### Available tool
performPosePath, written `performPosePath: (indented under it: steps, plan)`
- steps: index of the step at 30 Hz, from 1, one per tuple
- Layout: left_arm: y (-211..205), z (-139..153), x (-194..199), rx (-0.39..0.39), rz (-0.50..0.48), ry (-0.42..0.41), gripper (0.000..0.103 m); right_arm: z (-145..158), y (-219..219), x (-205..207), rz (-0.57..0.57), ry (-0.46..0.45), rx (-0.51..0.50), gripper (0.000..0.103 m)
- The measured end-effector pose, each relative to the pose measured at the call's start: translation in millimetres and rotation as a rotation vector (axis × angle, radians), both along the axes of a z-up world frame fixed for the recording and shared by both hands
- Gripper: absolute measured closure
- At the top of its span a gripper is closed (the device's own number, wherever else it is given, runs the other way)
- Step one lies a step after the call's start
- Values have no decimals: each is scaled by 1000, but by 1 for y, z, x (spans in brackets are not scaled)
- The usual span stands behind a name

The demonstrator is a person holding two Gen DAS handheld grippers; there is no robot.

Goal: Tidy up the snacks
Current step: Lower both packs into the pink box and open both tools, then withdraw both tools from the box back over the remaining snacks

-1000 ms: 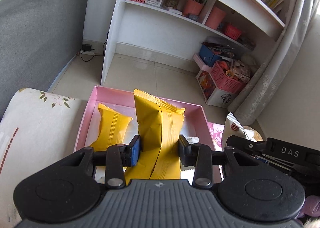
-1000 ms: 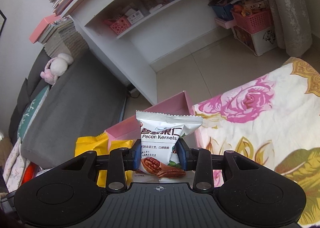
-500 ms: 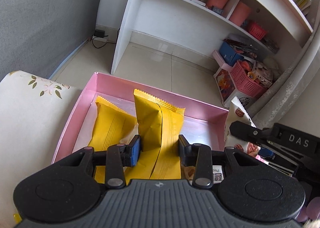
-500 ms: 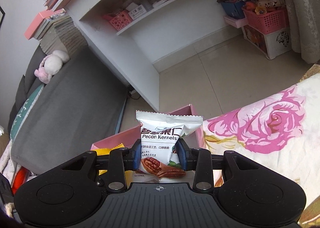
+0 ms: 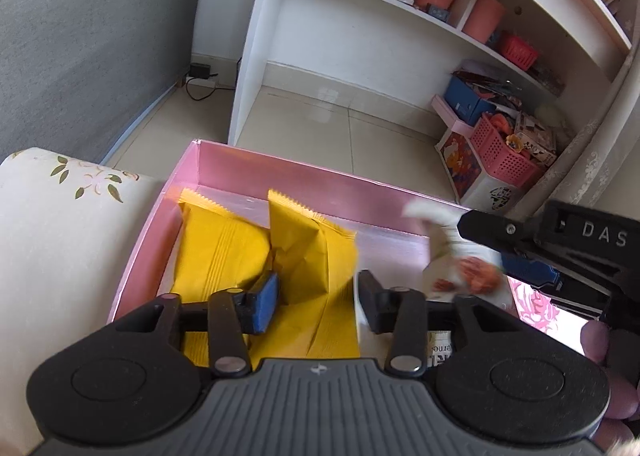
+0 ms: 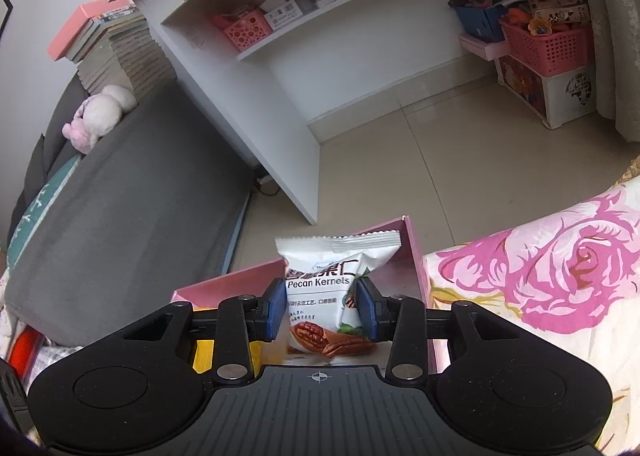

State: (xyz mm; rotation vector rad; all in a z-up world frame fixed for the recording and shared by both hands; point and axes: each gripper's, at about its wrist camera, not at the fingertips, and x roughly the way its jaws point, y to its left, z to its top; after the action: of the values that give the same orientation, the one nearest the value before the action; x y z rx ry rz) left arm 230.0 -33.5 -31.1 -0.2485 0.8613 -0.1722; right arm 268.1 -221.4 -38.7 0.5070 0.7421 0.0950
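A pink box (image 5: 280, 175) sits on the floral bed cover. My left gripper (image 5: 316, 302) hangs over it with its jaws spread and a yellow snack packet (image 5: 316, 256) loose between them, next to a second yellow packet (image 5: 220, 252) lying in the box. My right gripper (image 6: 322, 306) is shut on a white Pecan Kernels packet (image 6: 332, 288) above the box's right end (image 6: 412, 256). In the left wrist view the right gripper (image 5: 520, 252) and its blurred packet (image 5: 460, 256) show over the box's right side.
A white shelf unit (image 5: 360, 35) with pink baskets stands beyond the box across a tiled floor (image 5: 320, 123). A grey sofa (image 6: 140, 175) is to the left. A rose-patterned cover (image 6: 540, 276) lies to the right. Pink crates (image 5: 500, 159) sit by a curtain.
My left gripper has opened and let go of the yellow packet, which has dropped lower into the box. My right gripper has moved in over the box with the pecan packet.
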Motion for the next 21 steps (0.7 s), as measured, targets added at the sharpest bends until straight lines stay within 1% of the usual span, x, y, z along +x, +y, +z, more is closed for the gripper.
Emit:
performPosePath:
  steps: [2, 3, 4, 6, 8, 9, 13, 16, 21]
  plan:
    - [-2, 3, -1, 16, -3, -15, 46, 2, -1, -2, -10, -10, 9, 43]
    - [-3, 5, -2, 27, -4, -21, 45, 4, -1, -3, -11, -12, 8, 42]
    - [-3, 6, -2, 30, -11, -22, 44, 6, -1, -3, -10, -11, 4, 42]
    - [-3, 8, -3, 32, -10, -19, 40, 9, -1, -6, -9, -10, -4, 41]
    - [-2, 11, -5, 25, -11, -16, 38, 13, -1, -9, -10, -13, -11, 38]
    - [-1, 12, -7, 23, -13, -15, 38, 15, 0, -11, -10, -14, -15, 36]
    - [-1, 18, -14, 17, -22, -16, 36, 24, 2, -21, -11, -16, -31, 34]
    - [1, 25, -20, 10, -27, -19, 34, 33, 3, -30, -11, -19, -36, 32]
    - [3, 37, -36, 8, -40, -31, 29, 48, 7, -50, -7, -27, -58, 29]
